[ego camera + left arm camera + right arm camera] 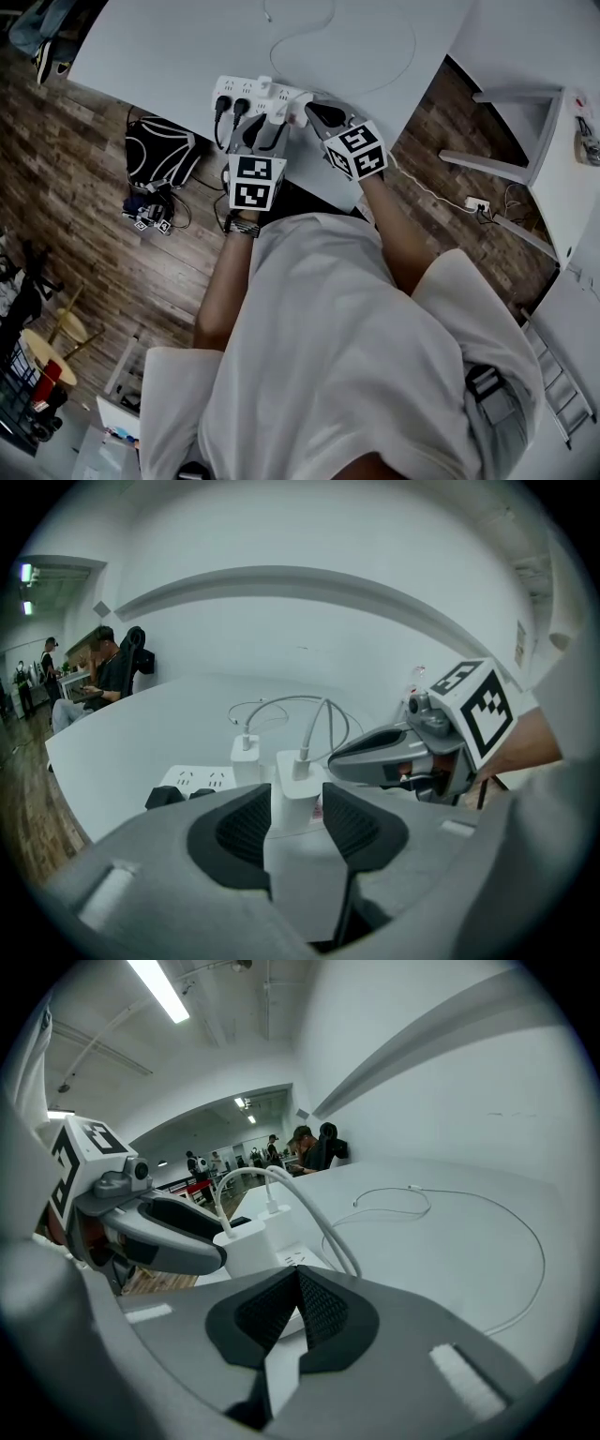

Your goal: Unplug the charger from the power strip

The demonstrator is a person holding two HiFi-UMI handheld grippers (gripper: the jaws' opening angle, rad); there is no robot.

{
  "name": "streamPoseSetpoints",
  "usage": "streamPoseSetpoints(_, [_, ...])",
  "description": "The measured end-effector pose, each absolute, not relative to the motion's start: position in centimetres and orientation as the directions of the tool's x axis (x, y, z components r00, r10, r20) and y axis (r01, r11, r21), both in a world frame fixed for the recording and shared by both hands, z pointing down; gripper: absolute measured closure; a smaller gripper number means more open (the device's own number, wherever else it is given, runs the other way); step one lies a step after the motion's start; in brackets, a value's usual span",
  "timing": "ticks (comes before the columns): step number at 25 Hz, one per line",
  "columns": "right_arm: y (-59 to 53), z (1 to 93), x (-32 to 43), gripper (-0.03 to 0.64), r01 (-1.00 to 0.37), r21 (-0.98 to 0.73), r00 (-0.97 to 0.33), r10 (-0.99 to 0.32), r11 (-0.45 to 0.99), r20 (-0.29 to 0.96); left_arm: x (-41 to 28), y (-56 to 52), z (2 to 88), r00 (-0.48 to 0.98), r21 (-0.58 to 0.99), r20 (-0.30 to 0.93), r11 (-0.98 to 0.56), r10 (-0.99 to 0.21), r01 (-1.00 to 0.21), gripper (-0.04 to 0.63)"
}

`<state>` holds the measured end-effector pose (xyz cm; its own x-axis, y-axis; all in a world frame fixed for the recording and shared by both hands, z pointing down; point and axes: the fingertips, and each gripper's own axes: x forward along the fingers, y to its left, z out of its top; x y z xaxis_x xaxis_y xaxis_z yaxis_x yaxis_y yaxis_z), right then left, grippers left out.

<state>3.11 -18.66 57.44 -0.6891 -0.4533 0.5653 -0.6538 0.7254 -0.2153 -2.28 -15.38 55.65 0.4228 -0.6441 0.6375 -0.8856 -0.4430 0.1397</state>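
A white power strip [246, 91] lies near the front edge of the white table [187, 47], with two black plugs [230, 108] at its left. The near white charger [298, 778] stands plugged in between my left gripper's [298, 803] pads. Those pads flank it closely on both sides, and I see no squeeze. A second white charger [246, 759] stands just behind it. My right gripper [298, 1279] is shut with nothing in it, its tips over the strip's [298, 1258] right end, close beside the left gripper [178, 1241]. From above, the left gripper [265, 127] and right gripper [309, 110] converge on the strip.
White cables [441, 1204] loop across the table behind the strip. A black bag [159, 150] lies on the wood floor left of the table, and a white bench [525, 141] stands to the right. Seated people [108, 667] are far off.
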Motion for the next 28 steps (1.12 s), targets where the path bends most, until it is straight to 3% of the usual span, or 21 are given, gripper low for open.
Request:
streamPoseSetpoints(12, [-18.3, 60.0, 2.7, 0.617, -0.635, -0.171, -0.655, -0.408, 0.753, 0.635, -1.8, -17.6, 56.9, 0.337, 0.067, 0.630, -0.383, -0.699, -0.921, 0.428])
streamPoseSetpoints(28, [-18.3, 60.0, 2.9, 0.615, -0.637, -0.192, -0.666, -0.408, 0.746, 0.624, -1.9, -17.6, 57.2, 0.357, 0.175, 0.641, -0.324, -0.679, -0.930, 0.446])
